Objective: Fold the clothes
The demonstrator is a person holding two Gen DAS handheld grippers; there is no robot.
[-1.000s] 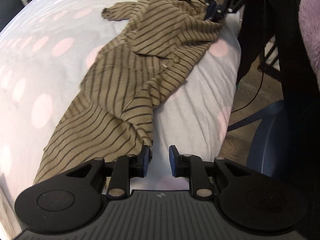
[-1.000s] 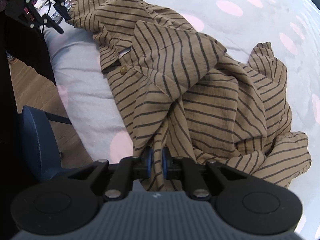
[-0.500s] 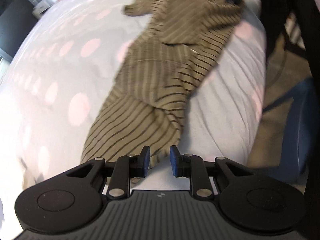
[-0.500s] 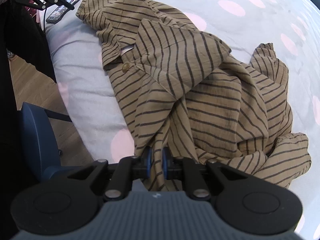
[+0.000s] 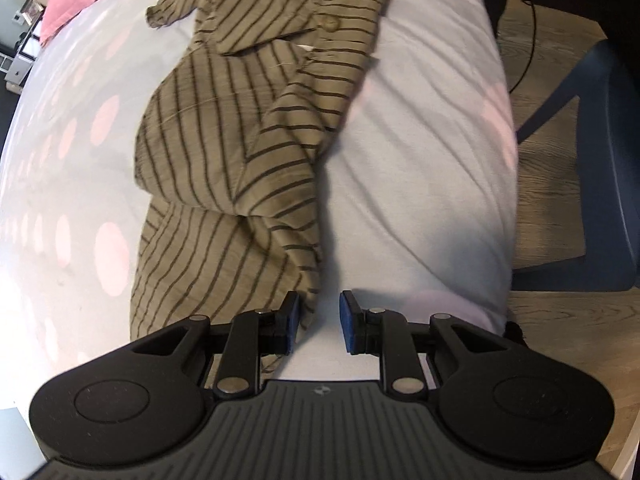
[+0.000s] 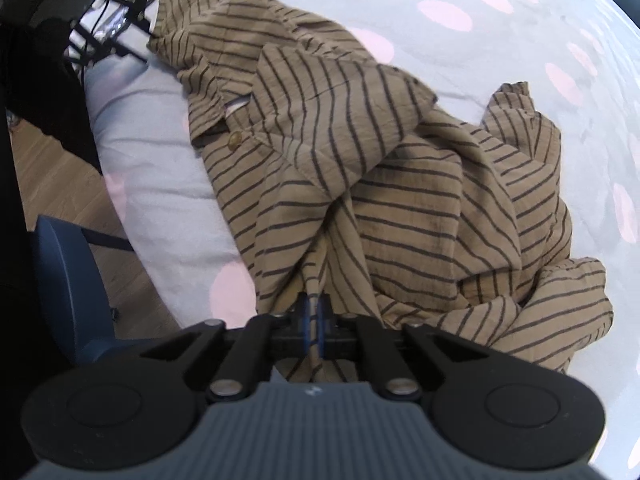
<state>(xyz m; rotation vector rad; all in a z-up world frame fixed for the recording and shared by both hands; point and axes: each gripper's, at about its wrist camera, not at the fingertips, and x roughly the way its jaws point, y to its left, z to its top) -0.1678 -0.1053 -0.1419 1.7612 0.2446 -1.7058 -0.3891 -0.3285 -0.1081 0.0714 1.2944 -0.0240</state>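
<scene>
A tan striped shirt (image 6: 400, 184) lies crumpled on a pale sheet (image 6: 460, 60) with pink dots.

In the right wrist view the shirt fills the middle of the frame, a sleeve bunched at the lower right and a button (image 6: 234, 139) left of centre. The right gripper (image 6: 314, 320), at the bottom centre, has its jaws pinched tight on a fold of the shirt's near edge, and the cloth rises in a ridge from between the blue pads. A blue chair (image 6: 68, 280) stands at the lower left, on a wood floor (image 6: 52, 172).

In the left wrist view the shirt (image 5: 224, 168) runs from the top centre down to the lower left. The left gripper (image 5: 319, 322) is at the bottom centre, its jaws a narrow gap apart. The shirt's hem lies against the left pad, while the right pad is clear over bare sheet (image 5: 420, 160). A pink cloth (image 5: 72, 4) lies at the upper left.
</scene>
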